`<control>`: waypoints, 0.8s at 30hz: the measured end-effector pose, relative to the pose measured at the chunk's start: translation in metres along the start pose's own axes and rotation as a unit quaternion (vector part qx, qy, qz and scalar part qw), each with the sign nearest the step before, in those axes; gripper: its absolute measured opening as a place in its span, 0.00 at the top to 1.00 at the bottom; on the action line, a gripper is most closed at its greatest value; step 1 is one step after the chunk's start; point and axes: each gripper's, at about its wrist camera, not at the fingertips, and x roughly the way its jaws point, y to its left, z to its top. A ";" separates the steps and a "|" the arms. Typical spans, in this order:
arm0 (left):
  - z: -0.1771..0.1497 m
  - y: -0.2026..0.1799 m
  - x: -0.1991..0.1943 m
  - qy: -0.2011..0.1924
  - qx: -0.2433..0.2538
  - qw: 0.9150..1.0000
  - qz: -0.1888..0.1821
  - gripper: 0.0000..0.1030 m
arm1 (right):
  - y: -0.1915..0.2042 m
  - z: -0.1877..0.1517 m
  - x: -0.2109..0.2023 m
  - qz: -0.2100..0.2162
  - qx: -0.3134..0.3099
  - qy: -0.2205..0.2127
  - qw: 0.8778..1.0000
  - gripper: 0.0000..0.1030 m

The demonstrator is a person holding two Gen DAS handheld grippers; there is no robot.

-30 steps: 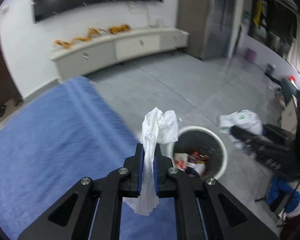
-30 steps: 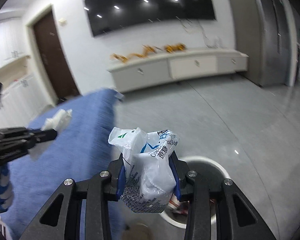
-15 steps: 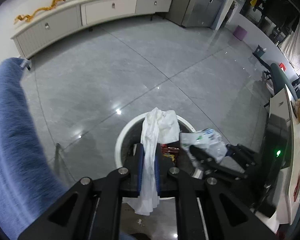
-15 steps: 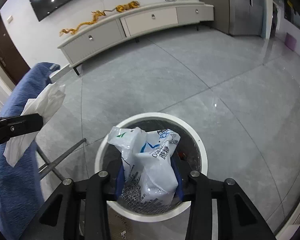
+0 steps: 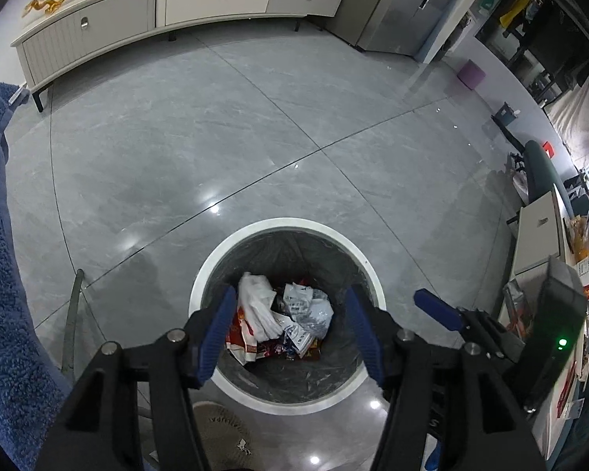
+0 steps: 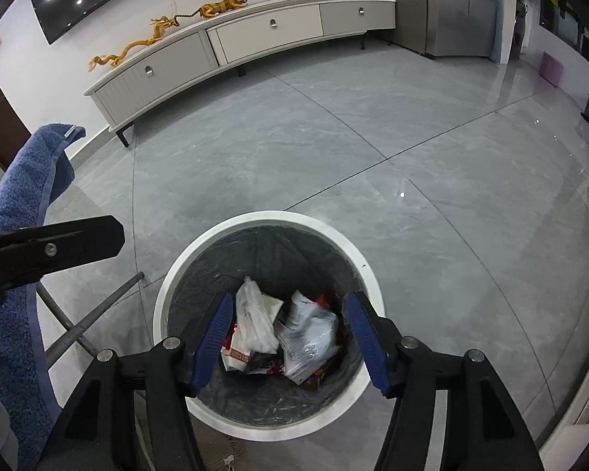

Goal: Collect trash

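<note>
- The bin [image 5: 282,231]: its near rim and part of the rubbish are hidden behind the left gripper [image 5: 290,327] fingers in the left wrist view.
- Print on the white plastic packet [image 6: 308,339] is too small to read.
- The blue towel [image 6: 19,212] is cut off by the left edge.
- The items on the side desk [image 5: 581,235] are too small to identify.
- The floor mat [image 5: 222,428] is mostly hidden.

A round white-rimmed trash bin [image 5: 200,274] with a dark liner stands upright on the floor, holding a crumpled white tissue [image 5: 257,306], a printed plastic bag [image 5: 308,308] and red wrappers [image 5: 237,335].
</note>
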 end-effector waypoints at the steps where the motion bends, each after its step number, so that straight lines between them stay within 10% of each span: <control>1: 0.001 0.001 0.000 -0.001 -0.003 1.000 -0.002 0.45 | 0.000 0.000 -0.002 -0.001 0.001 -0.002 1.000 0.42; 24: -0.026 0.047 -0.162 -0.186 -0.014 0.980 0.064 0.38 | 0.072 0.025 -0.092 -0.013 -0.045 -0.080 0.996 0.24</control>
